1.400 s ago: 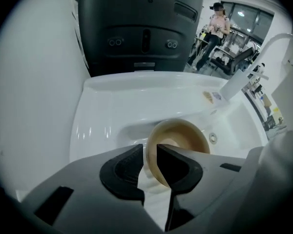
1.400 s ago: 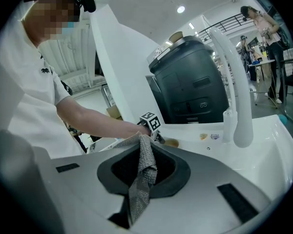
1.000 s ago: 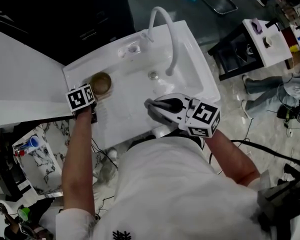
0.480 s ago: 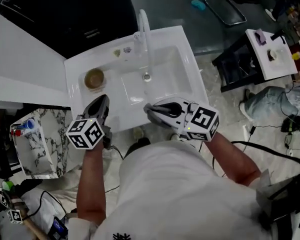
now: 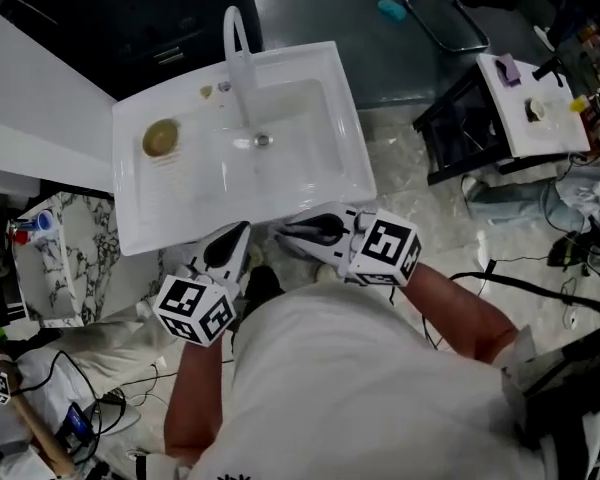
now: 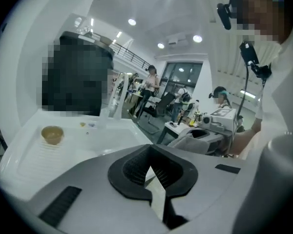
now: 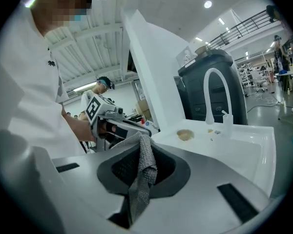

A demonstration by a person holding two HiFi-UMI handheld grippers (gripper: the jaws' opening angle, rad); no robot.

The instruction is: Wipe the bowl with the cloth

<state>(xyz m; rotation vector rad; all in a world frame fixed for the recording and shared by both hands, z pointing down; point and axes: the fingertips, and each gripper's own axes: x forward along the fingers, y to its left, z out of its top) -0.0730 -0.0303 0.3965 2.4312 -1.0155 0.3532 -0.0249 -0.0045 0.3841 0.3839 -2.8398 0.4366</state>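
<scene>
The brown bowl (image 5: 161, 138) stands alone on the ribbed drainboard at the left of the white sink (image 5: 330, 183); the left gripper view shows the bowl (image 6: 52, 134) far off at the left. My left gripper (image 5: 240, 233) hangs off the sink's front edge, close to my body, shut with nothing between its jaws (image 6: 149, 168). To its right my right gripper (image 5: 288, 230) is shut on a grey knitted cloth (image 7: 144, 172), which hangs down from its jaws. That cloth (image 6: 191, 141) also shows in the left gripper view.
A curved white faucet (image 5: 235, 43) rises at the back of the basin, with a drain (image 5: 262, 140) in the middle. A black stand with a white tray (image 5: 525, 98) is at the right. Cables lie on the floor, and a marble-patterned shelf (image 5: 55, 253) sits at the left.
My left gripper has left the bowl and drawn back over the sink's front edge toward my body, its jaws now closed and empty. The right gripper with the cloth has also pulled back.
</scene>
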